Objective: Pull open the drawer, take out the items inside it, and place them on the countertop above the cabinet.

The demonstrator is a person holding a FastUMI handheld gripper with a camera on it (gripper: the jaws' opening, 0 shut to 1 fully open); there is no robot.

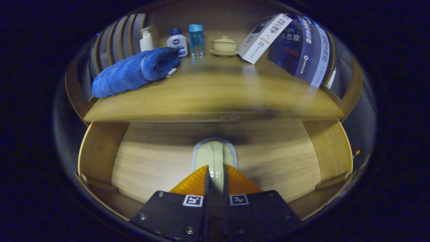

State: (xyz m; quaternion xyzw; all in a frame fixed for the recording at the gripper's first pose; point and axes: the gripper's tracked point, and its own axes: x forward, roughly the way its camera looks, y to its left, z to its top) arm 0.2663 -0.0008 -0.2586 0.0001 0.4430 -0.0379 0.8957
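Observation:
My gripper (pixel 215 169) is shut on a pale green item with a grey rim (pixel 215 153), which stands upright between the orange fingers (pixel 192 184). It hangs over the open wooden drawer (pixel 151 168), whose bare floor shows on both sides of it. Just beyond and above the drawer runs the wooden countertop (pixel 215 101). What the item is I cannot tell.
On the countertop a rolled blue towel (pixel 134 71) lies at the left. Behind it stand a white pump bottle (pixel 146 39), a small white bottle with a blue cap (pixel 177 42), a clear blue bottle (pixel 196 40) and a lidded tea bowl (pixel 224 45). Leaning books (pixel 292 47) fill the right.

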